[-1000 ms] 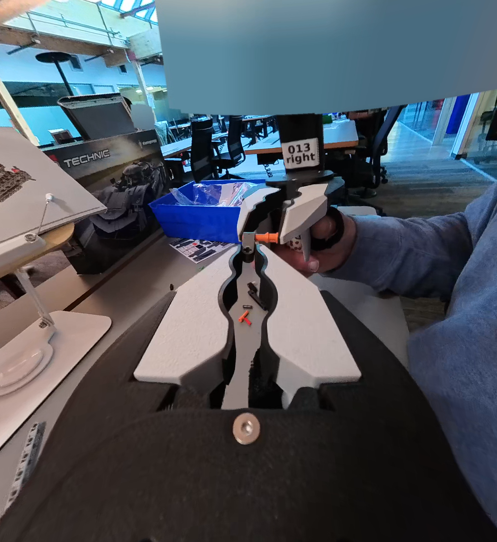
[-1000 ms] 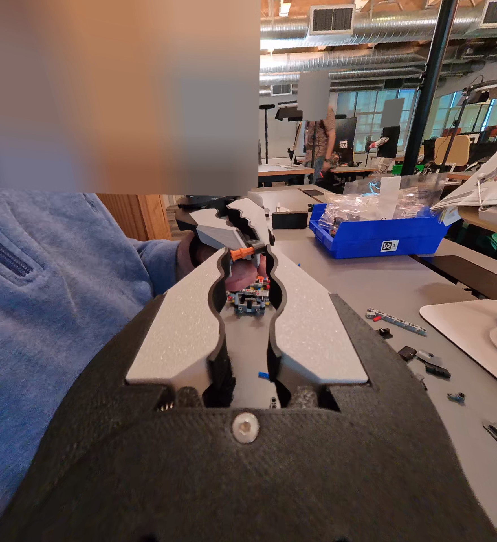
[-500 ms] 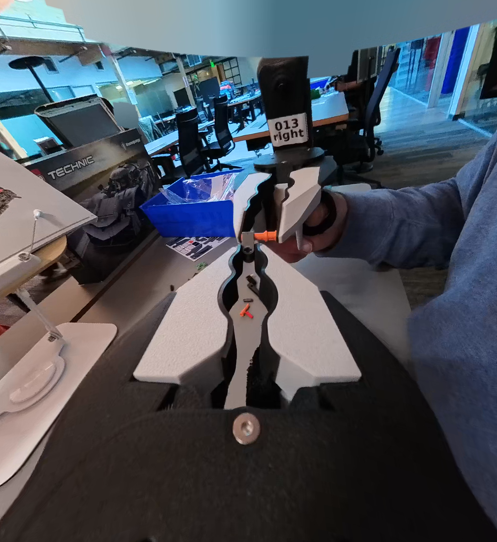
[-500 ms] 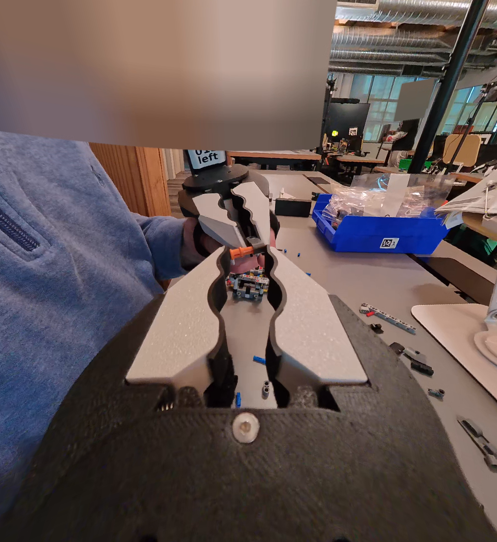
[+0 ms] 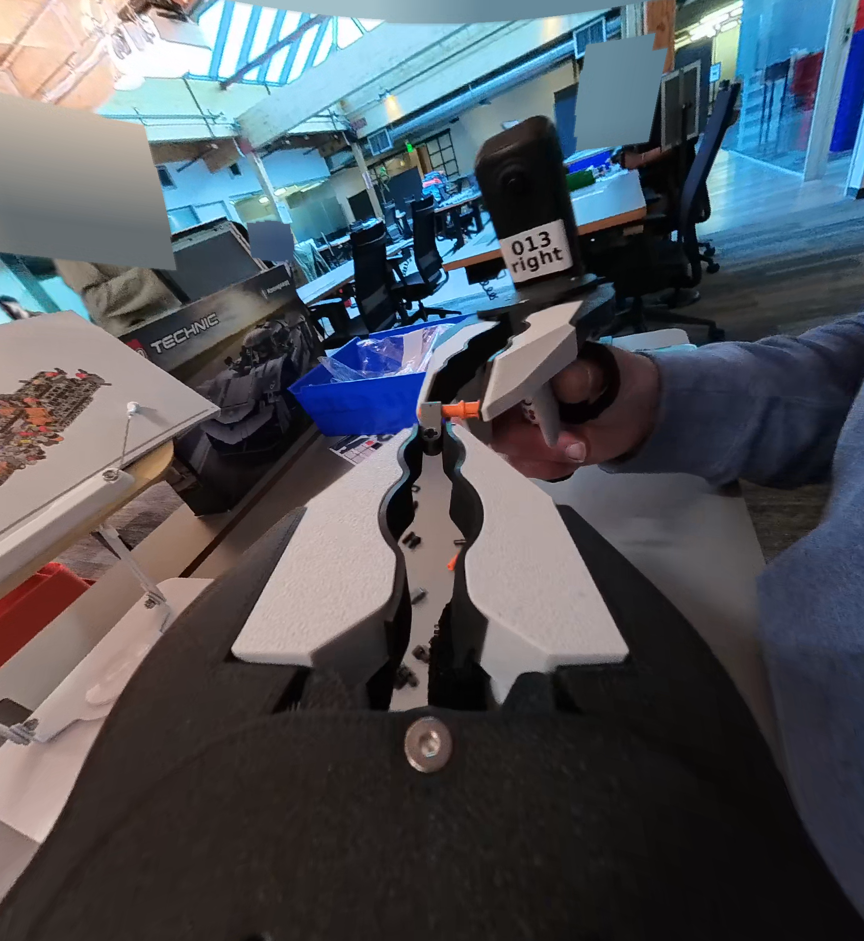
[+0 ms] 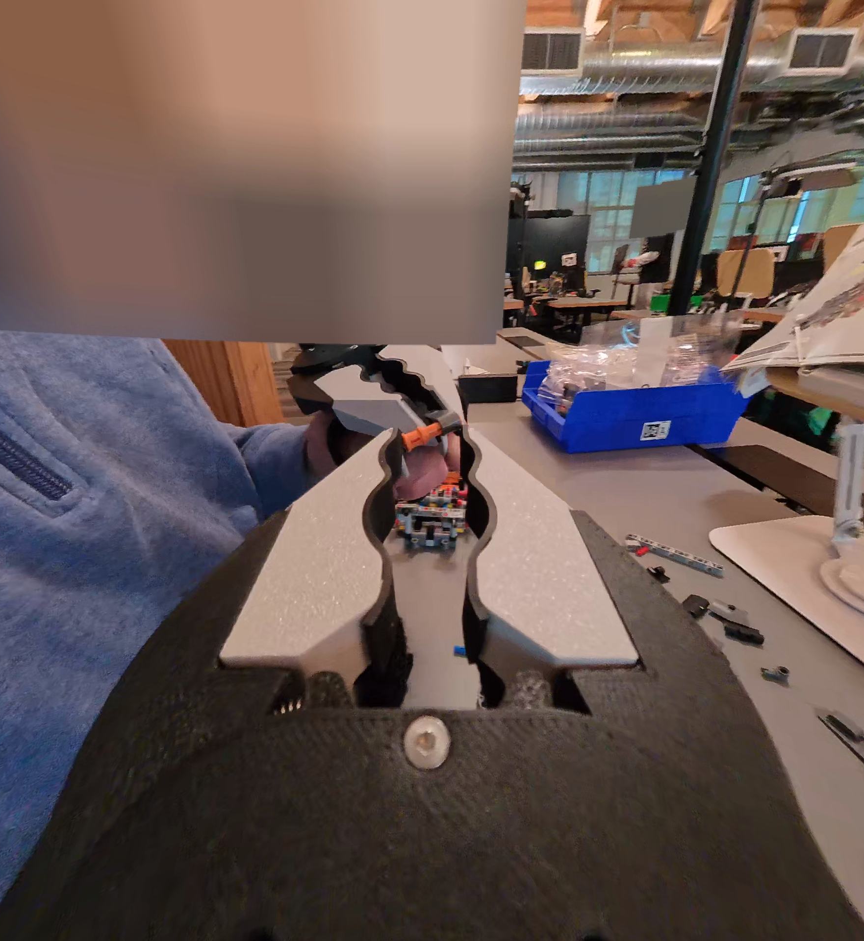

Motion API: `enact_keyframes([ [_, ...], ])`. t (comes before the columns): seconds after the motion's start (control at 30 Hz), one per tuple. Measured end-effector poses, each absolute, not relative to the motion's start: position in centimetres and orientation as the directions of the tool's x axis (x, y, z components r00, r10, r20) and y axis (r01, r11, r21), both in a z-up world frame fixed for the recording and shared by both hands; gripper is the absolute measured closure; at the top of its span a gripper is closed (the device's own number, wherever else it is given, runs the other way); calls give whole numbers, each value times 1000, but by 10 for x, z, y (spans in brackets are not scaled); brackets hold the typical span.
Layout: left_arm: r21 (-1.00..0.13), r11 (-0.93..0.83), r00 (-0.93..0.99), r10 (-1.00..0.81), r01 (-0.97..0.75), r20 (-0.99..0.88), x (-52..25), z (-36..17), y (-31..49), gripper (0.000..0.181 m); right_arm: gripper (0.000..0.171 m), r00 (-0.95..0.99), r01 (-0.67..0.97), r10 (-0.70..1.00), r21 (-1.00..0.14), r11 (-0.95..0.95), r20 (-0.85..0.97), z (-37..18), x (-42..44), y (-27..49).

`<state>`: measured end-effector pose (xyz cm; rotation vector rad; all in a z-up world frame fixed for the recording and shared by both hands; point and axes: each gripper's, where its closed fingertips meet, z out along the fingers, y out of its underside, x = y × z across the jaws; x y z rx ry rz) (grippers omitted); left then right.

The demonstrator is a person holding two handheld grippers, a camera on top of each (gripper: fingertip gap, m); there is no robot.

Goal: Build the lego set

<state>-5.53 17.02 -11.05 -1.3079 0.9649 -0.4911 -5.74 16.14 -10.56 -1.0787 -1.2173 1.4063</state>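
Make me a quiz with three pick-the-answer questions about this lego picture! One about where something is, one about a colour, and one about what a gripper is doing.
1. Where is the part-built model?
A. In a blue bin
B. On the table
C. On the book stand

2. What colour is the pin going into the grey connector?
A. Green
B. Yellow
C. Orange

3. What is the left gripper doing?
A. It is shut on the grey connector
B. It is wide open and holds nothing
C. It is lying flat on the table

Answers:
1. B, the right wrist view shows the model standing on the table, seen through the gap between the fingers.
2. C, the pin is bright orange in both views.
3. A, its fingertips close around the connector's lower end in the left wrist view.
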Motion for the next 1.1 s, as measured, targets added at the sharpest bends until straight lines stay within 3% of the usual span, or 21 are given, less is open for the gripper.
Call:
enact_keyframes([
  [0.13, -949, 238, 541, -781, -206, -313, -55, -110, 170, 175, 154, -110, -100, 994, -995, 3, 14, -106, -56, 160],
  [0.23, -953, 225, 518, -802, -201, -298, -51, -111, 167, 175, 142, -83, -92, 996, -995, 36, 44, -105, -56, 161],
  [0.3, -952, 221, 517, -801, -212, -301, -49, -114, 167, 175, 149, -88, -70, 993, -995, 74, 80, -107, -56, 158],
  [0.6, -963, 195, 533, -803, -188, -267, -48, -112, 170, 176, 150, -2, -60, 986, -984, 168, 168, -105, -54, 162],
  [1.1, -977, 161, 504, -838, -141, -210, -42, -114, 170, 176, 150, -55, -72, 988, -988, 138, 142, -106, -44, 161],
])
